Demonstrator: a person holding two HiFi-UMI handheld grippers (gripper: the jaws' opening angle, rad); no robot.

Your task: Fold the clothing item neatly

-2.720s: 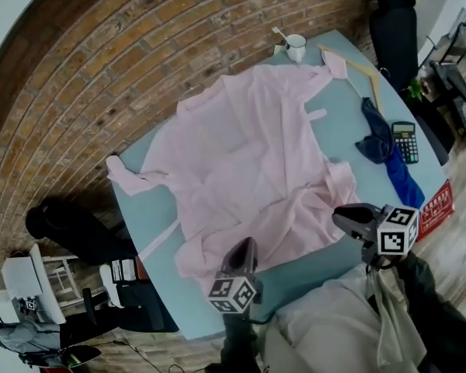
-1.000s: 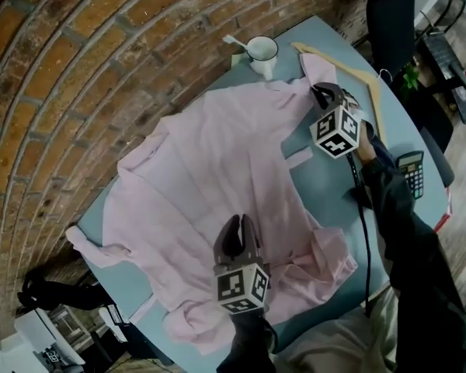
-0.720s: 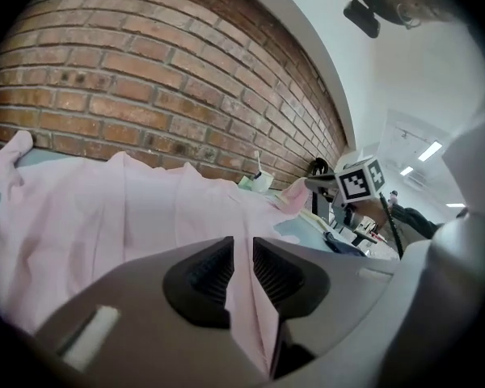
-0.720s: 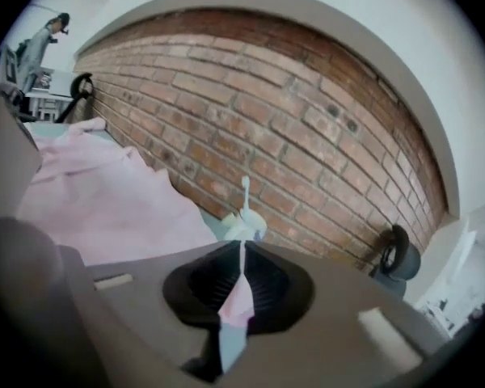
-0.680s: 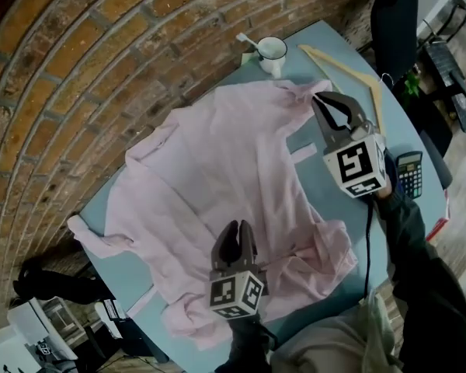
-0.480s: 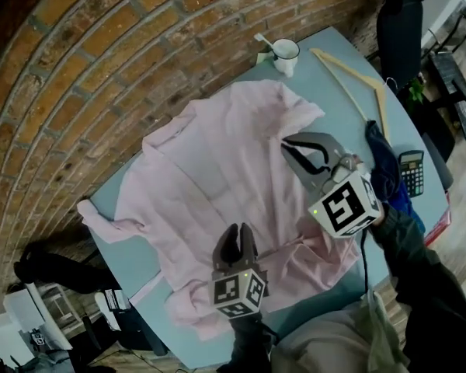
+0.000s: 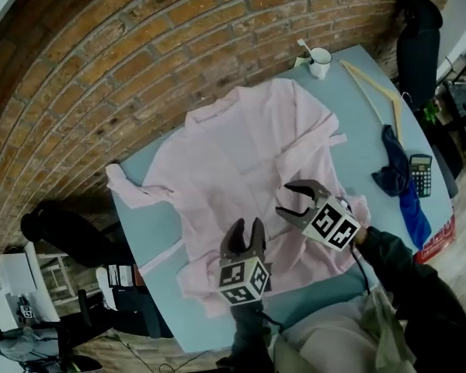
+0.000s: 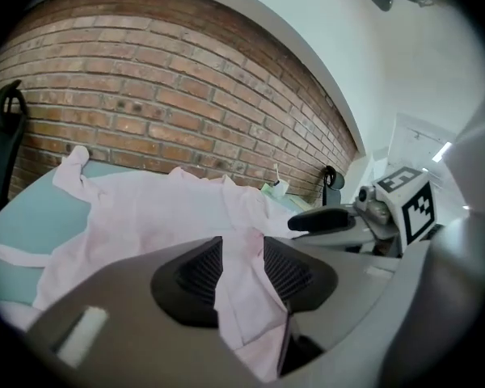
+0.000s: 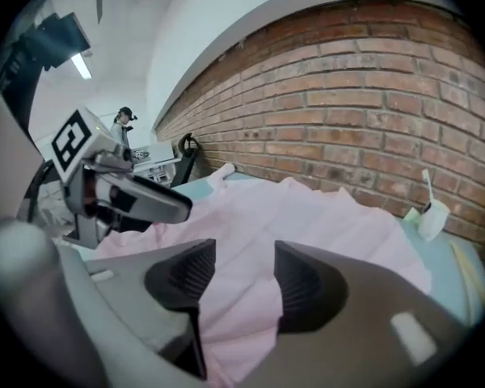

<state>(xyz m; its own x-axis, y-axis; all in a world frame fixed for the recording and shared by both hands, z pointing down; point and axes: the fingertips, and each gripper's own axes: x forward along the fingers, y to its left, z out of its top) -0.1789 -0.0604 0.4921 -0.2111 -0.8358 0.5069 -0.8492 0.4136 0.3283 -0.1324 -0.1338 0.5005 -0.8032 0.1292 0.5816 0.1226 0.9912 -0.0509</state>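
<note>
A pale pink shirt lies spread over the light blue table, rumpled along its near edge. My left gripper rests at that near hem. In the left gripper view a fold of the shirt runs through the gap of the left gripper, whose jaws are opening. My right gripper hovers just right of it, over the shirt's near right part. Its jaws are opening wide and hold nothing. Between them in the right gripper view, the right gripper shows only the shirt lying below.
A white mug with a spoon stands at the table's far corner. A wooden hanger, a blue cloth and a calculator lie along the right side. A brick wall runs behind the table. A dark chair stands at the far right.
My right gripper let go at the shirt's far right corner, opened, and came back to the near side beside the left gripper. The left gripper stayed put and its jaws have parted slightly.
</note>
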